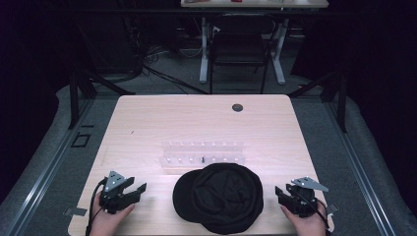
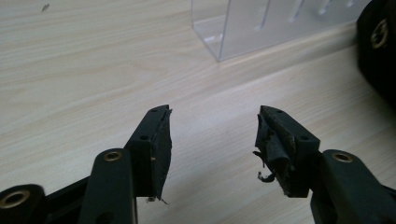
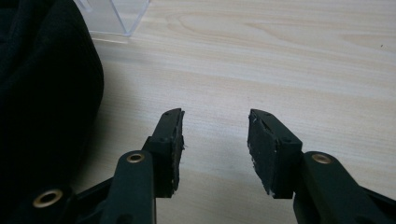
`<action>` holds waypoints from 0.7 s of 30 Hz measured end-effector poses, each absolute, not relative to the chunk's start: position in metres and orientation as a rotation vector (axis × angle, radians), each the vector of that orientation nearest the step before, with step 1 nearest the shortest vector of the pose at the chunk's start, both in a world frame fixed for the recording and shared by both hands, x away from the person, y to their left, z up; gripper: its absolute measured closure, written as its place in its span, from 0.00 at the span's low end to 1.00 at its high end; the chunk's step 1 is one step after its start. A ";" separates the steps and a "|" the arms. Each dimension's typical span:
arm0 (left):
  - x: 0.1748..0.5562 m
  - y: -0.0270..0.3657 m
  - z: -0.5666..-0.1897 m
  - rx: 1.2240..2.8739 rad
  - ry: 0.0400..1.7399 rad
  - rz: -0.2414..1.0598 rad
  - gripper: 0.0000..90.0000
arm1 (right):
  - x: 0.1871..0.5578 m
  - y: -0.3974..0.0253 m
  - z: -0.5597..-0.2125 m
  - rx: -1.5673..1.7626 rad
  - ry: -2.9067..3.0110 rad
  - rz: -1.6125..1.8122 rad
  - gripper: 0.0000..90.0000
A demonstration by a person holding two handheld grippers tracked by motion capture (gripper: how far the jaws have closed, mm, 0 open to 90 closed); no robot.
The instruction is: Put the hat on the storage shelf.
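Note:
A black cap (image 1: 219, 196) lies flat on the wooden table (image 1: 196, 118) near its front edge, brim to the left. A clear plastic rack (image 1: 203, 153) stands just behind it. My left gripper (image 1: 139, 190) rests on the table left of the cap, open, with nothing between its jaws (image 2: 212, 116). My right gripper (image 1: 279, 191) rests to the right of the cap, also open and empty (image 3: 215, 116). The cap's edge (image 2: 378, 56) appears at the right of the left gripper view, and the cap (image 3: 42, 93) takes up the left of the right gripper view.
A round dark grommet hole (image 1: 237, 107) sits near the table's far edge. Beyond the table stand a black chair (image 1: 239, 46) and a white-legged desk (image 1: 255, 4). The rack corner (image 2: 261, 28) lies ahead of the left gripper.

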State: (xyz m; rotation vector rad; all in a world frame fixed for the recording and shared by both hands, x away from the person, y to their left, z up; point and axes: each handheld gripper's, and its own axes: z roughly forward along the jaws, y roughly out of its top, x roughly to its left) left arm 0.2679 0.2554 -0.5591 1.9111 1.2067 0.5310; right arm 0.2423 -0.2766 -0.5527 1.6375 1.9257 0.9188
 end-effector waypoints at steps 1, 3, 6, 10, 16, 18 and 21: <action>0.268 0.255 -0.559 1.911 1.207 0.531 0.52 | 0.242 -0.277 -0.553 1.637 1.926 0.919 0.61; 0.267 0.255 -0.559 1.908 1.214 0.539 0.53 | 0.243 -0.277 -0.553 1.633 1.926 0.922 0.63; 0.268 0.256 -0.559 1.908 1.226 0.539 0.55 | 0.243 -0.277 -0.553 1.645 1.942 0.937 0.66; 0.270 0.256 -0.562 1.930 1.243 0.533 0.57 | 0.243 -0.274 -0.553 1.644 1.952 0.933 0.67; 0.270 0.256 -0.562 1.939 1.253 0.532 0.56 | 0.240 -0.271 -0.549 1.655 1.955 0.933 0.67; 0.270 0.255 -0.561 1.946 1.253 0.533 0.56 | 0.239 -0.271 -0.546 1.664 1.957 0.932 0.67; 0.270 0.255 -0.560 1.931 1.254 0.523 0.55 | 0.239 -0.272 -0.543 1.684 1.961 0.938 0.65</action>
